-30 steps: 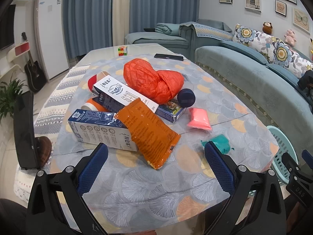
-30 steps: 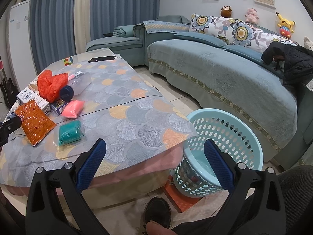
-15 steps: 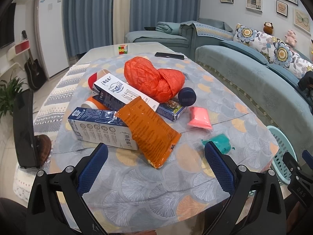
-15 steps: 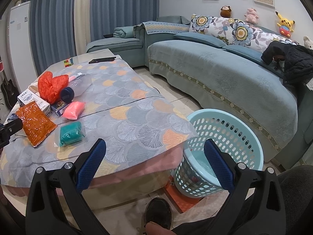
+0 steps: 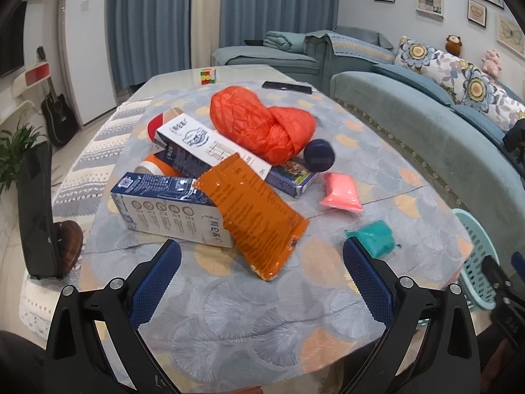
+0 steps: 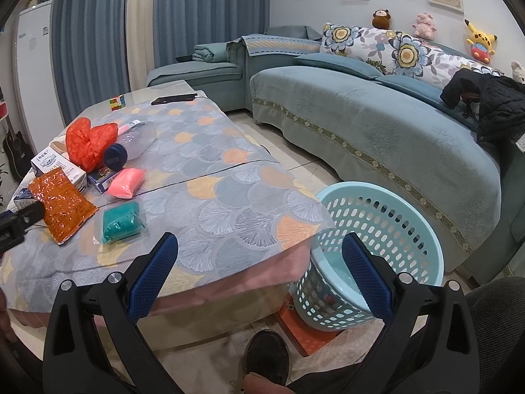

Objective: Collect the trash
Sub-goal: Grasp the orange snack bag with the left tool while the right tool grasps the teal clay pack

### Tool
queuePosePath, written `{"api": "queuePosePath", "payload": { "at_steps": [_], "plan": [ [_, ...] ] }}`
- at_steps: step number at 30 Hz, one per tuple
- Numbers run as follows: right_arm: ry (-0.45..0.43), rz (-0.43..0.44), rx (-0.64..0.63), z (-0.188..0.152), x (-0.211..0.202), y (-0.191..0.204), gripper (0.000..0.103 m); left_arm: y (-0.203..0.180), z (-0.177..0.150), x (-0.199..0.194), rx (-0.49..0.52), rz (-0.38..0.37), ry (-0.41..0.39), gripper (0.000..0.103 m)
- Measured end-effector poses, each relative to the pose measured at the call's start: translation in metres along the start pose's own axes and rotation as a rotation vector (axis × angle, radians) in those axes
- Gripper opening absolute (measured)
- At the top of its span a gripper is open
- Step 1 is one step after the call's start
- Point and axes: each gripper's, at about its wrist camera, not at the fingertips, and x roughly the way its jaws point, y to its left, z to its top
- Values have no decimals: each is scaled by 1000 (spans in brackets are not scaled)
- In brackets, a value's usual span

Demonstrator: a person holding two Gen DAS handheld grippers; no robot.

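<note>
Left wrist view: left tool (image 5: 261,256), wide open and empty, faces the orange packet (image 5: 252,218) at the table's (image 5: 229,321) near edge, long axis running away leftward; right tool (image 6: 259,251), likewise open and empty, sits nearer the basket (image 6: 390,229).

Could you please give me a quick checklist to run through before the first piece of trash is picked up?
1. Left gripper open, empty: ok.
2. Right gripper open, empty: ok.
3. Flat orange foil snack packet on top of pile, reachable: ok.
4. Light blue perforated plastic basket upright beside table, mouth unobstructed: ok.
5. Small teal wrapped packet free of neighbours: ok.
6. Basket contents: cannot tell.
</note>
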Motion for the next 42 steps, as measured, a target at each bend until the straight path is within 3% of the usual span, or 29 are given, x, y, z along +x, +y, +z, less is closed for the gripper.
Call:
{"api": "queuePosePath", "payload": {
  "at_steps": [7, 12, 14, 16, 17, 19, 24, 30, 36, 37, 38, 39, 40, 42],
  "plan": [
    [10, 26, -17, -1, 0, 6, 95, 7, 4, 44, -29, 76, 73, 96],
    [11, 36, -40, -2, 2, 12, 95, 4, 7, 65, -43, 49, 132, 94],
    [1, 55, -55, -2, 2, 17, 95, 4, 5, 67, -62, -3, 157, 83],
    [-14, 77, -78, -3, 2, 24, 95, 4, 3, 67, -67, -40, 178, 57],
    [-17, 90, -92, -3, 3, 29, 95, 4, 2, 68, -62, -48, 183, 54],
    [-14, 131, -132, -3, 7, 43, 95, 2, -2, 63, -49, -54, 173, 35],
    [-6, 210, -212, -4, 20, 80, 95, 12, -7, 47, -54, -104, 144, 8],
    [6, 281, -241, -2, 47, 121, 95, 23, -1, 17, -60, -140, 75, 5],
    [44, 232, -263, 3, 79, 146, 95, 42, 10, 6, -90, -143, 46, 5],
    [55, 224, -270, 3, 85, 147, 93, 45, 9, 6, -95, -139, 45, 5],
    [77, 218, -275, 2, 91, 150, 77, 47, 10, 6, -99, -137, 46, 5],
    [86, 243, -266, 2, 93, 150, 74, 49, 12, 6, -103, -136, 47, 5],
    [86, 274, -238, 3, 93, 147, 52, 51, 12, 7, -103, -135, 46, 5],
    [81, 263, -266, 4, 90, 149, 47, 51, 13, 6, -103, -132, 41, 5]
  ]
}}
